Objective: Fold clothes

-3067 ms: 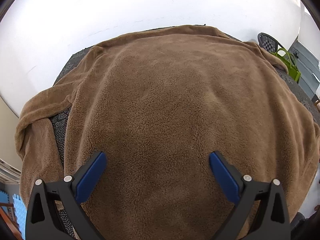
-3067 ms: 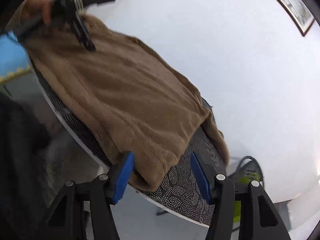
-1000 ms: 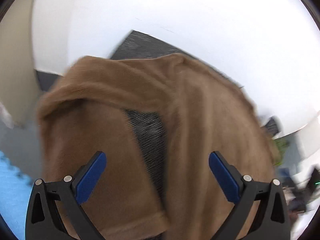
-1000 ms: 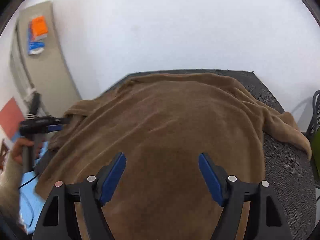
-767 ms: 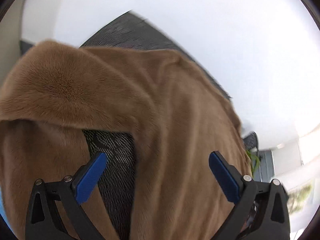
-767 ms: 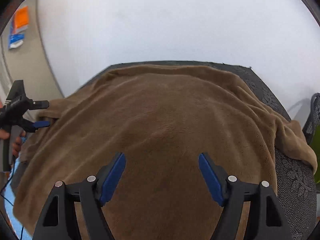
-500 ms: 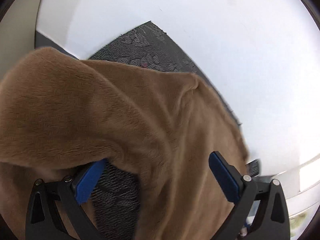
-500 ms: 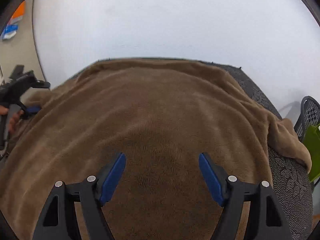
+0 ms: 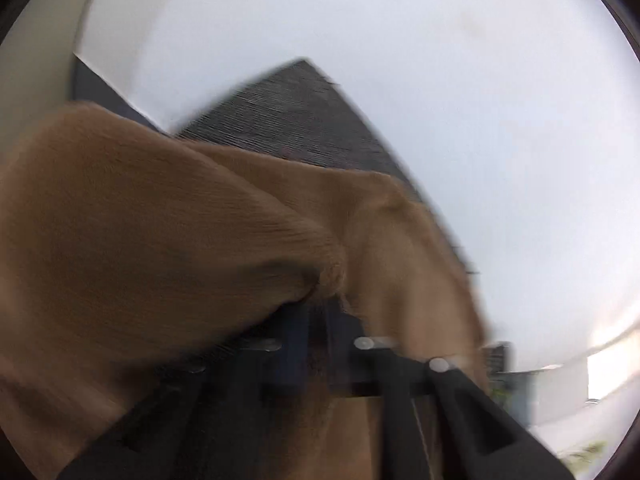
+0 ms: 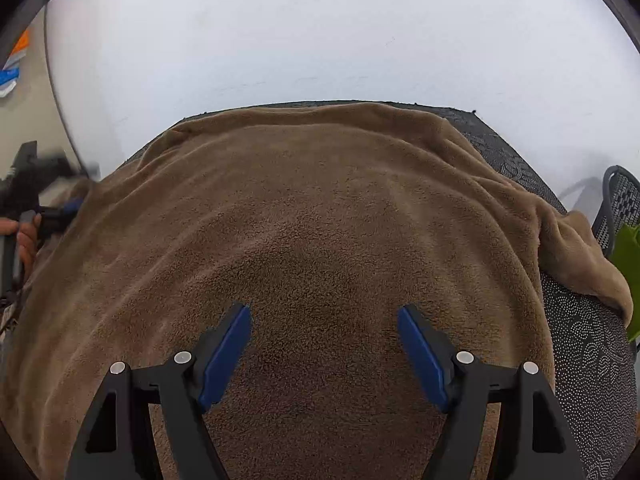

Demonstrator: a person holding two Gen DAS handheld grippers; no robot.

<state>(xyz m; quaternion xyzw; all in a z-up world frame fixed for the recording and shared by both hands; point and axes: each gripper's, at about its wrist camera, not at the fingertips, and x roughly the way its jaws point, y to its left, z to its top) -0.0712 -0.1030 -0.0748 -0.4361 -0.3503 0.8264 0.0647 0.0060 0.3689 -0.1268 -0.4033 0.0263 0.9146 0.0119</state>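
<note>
A brown fleece garment lay spread over most of a dark patterned tabletop, covering it from the near edge to the far edge. Bare tabletop showed only along the right side and at the far right corner. At the right edge a fold of the garment, likely a sleeve, was bunched and draped toward the edge.

The right claw hovered over the near middle of the garment. Its blue-padded fingers were spread wide with nothing between them; whether the tips touched the fleece could not be determined.

The left claw was at the left edge of the tabletop. The left wrist view was motion-blurred. Its fingers were drawn close together, and a thick fold of the garment bulged directly above and in front of them, apparently pinched at the tips; the blur left the exact grip uncertain. Beyond the fold, the far left corner of the tabletop was uncovered against a white wall.

In the right wrist view, a person's hand held the left claw's handle at the left edge of the garment. A black mesh chair and a green object stood beyond the right edge.
</note>
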